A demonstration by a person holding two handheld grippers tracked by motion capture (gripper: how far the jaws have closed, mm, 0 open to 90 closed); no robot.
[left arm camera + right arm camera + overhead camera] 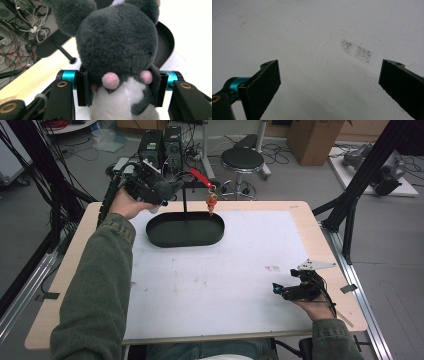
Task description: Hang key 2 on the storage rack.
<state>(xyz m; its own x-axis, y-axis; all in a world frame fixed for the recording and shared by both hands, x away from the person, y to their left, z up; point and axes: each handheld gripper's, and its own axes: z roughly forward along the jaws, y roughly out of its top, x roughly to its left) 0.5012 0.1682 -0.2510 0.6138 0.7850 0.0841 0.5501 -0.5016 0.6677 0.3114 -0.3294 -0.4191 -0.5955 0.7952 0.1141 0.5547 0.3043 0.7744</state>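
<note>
A grey plush mouse (117,42) with a white belly and pink paws fills the left gripper view, squeezed at its body between the two black pads. In the high view my left gripper (159,191) holds this plush mouse (167,189) in the air over the table's far left, just left of the black stand's post. A black oval tray (165,236) carries that stand, from whose arm hang a red strap (200,177) and a small orange charm (212,203). My right gripper (278,289) rests at the near right, and my right gripper (330,68) is open over bare white mat.
A white mat (220,280) covers most of the wooden table (305,220). A faint smudge (357,51) marks the mat ahead of the right jaws. Black frame struts (360,190) stand at the table's right. A stool (242,162) and cables lie beyond the far edge.
</note>
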